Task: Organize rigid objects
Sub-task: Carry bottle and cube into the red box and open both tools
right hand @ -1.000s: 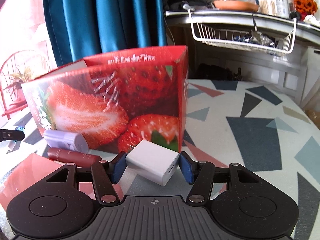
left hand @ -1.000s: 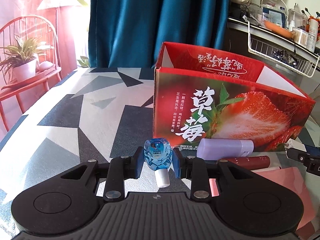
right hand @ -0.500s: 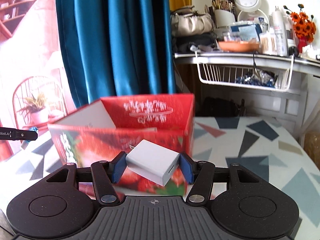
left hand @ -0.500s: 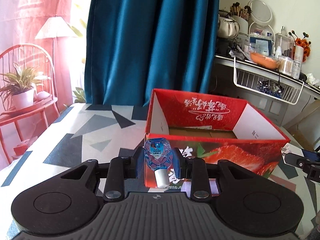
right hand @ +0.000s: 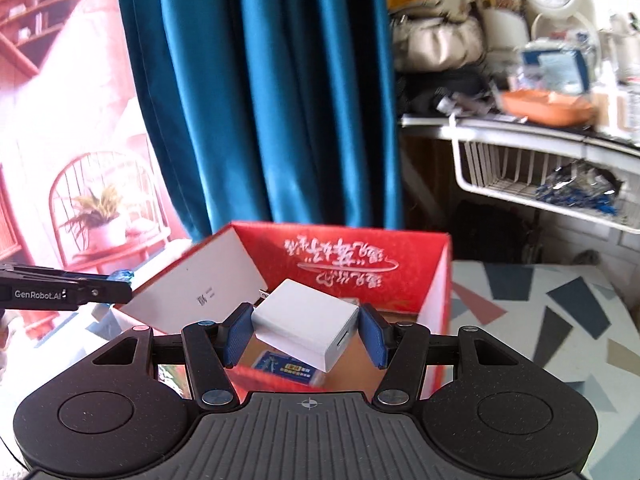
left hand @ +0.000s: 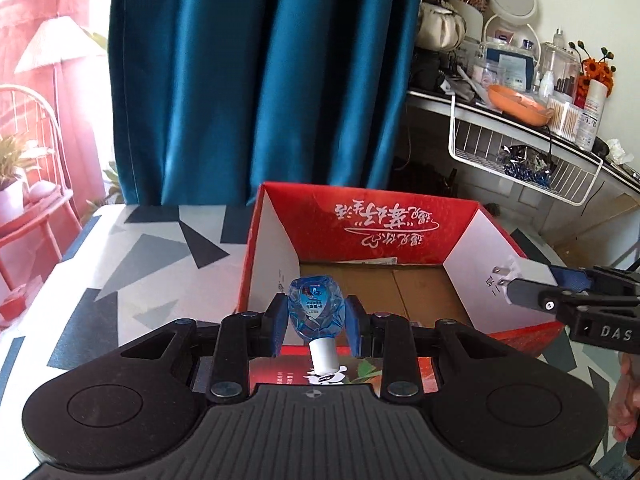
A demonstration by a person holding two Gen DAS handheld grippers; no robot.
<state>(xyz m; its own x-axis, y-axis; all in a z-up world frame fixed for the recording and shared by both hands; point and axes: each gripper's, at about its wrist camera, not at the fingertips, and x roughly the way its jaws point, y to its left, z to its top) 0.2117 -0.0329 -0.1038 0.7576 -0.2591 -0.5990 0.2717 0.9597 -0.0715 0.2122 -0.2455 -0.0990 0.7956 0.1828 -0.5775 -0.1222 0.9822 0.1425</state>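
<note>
The small clear blue plastic bottle with a white cap [left hand: 316,312] is squeezed between the blue pads of the left tongs [left hand: 316,326]. Its cap points back toward the camera. It hangs in the air over the near edge of the open red cardboard box with strawberry pictures [left hand: 372,220].

The white square plug block with metal prongs [right hand: 306,326] is clamped in the right tongs [right hand: 306,334]. It sits tilted, prongs pointing away, and it is up in the air over the open box [right hand: 348,256]. In the left view the right tongs [left hand: 532,284] reach in from the right side, above the box's right wall, with the plug block [left hand: 520,276] at their tip.

Down on the brown floor of the box lies a small flat blue packet with a yellow label [right hand: 288,366], right under the plug block.

The box stands on the bench with grey, black and white triangle shapes [left hand: 132,264]. Behind it hangs a dark blue curtain [left hand: 256,80]. To the right is a white wire basket [left hand: 520,160] under a shelf full of things.
</note>
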